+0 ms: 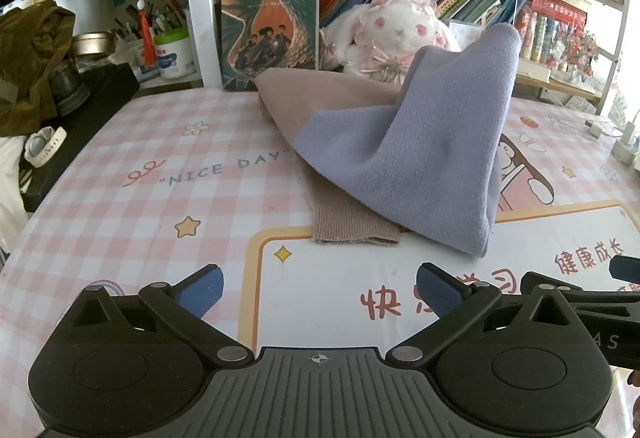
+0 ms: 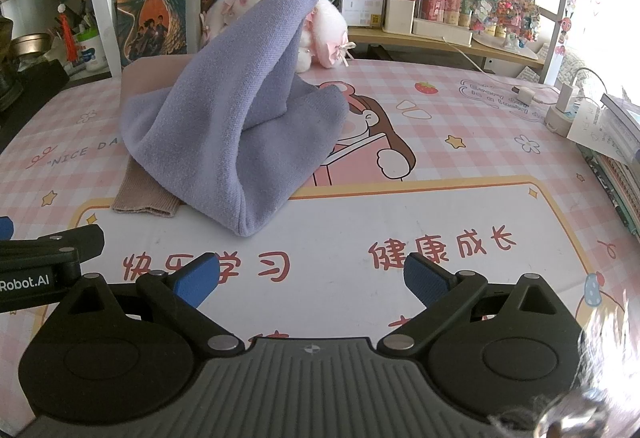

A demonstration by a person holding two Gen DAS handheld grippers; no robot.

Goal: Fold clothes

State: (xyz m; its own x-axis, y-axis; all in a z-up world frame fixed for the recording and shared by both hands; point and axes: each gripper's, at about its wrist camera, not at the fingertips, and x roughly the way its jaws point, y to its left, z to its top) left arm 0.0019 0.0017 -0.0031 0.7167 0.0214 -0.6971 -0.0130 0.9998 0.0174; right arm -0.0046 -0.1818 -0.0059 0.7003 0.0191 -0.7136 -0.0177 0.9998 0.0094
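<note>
A knit garment in lavender point(image 1: 420, 154) and beige point(image 1: 316, 98) lies bunched on the pink checked table mat point(image 1: 140, 142). Its lavender part stands up in a peak leaning toward the plush rabbit. A beige ribbed cuff point(image 1: 352, 228) lies flat at the near edge. It also shows in the right wrist view point(image 2: 224, 126), with the cuff point(image 2: 144, 198). My left gripper point(image 1: 320, 292) is open and empty, a short way in front of the cuff. My right gripper point(image 2: 312, 278) is open and empty, in front of the garment's near fold.
A white plush rabbit point(image 1: 396, 34) and a book point(image 1: 270, 22) stand behind the garment, against the bookshelves. A watch point(image 1: 44, 146) and dark clutter sit at the left. Chargers and cables point(image 2: 560, 106) and stacked books point(image 2: 616, 158) are at the right edge.
</note>
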